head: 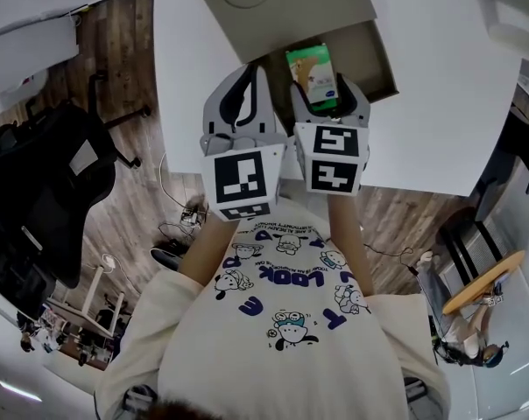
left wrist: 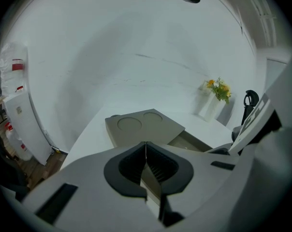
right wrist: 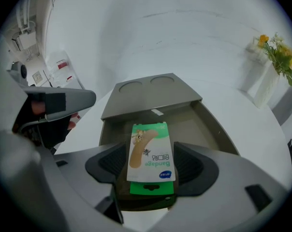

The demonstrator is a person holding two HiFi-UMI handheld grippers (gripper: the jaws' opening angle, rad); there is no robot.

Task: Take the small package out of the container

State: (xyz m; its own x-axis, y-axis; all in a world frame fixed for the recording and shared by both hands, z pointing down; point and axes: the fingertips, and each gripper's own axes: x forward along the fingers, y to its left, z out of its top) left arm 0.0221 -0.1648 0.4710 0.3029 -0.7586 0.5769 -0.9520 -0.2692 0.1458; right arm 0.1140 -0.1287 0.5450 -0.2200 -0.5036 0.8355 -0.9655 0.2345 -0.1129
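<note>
green and white, the small bandage package (right wrist: 151, 151) lies in the open tray of the grey-brown container (head: 286, 7). its hang-tab end is propped toward the near wall, at 12 o'clock from the person in the head view. the right gripper (right wrist: 151, 166) has its tongs spread wide to either side of the package. a sliver of gap shows along each edge, so as far as i can judge the pads are not pinching it. the left gripper (left wrist: 146, 146) hovers just beside the right one, over the container's 7 o'clock corner, with its tongs pressed together and nothing in them.

by my reading the task is near its start. the tray is open and the reach is made, but the grip, the lift and the carry out of the container are not yet done.

the container's far part is covered by a flat lid with two round recesses. it sits on a plain white table (head: 440, 103), which also carries a white vase of yellow flowers (right wrist: 276, 57) at about 2 o'clock in the right gripper view. around the table runs a wood-plank floor (head: 116, 51). in the head view a black chair (head: 37, 191) stands at 9 o'clock, and loose cables (head: 181, 226) trail near the person's feet.
</note>
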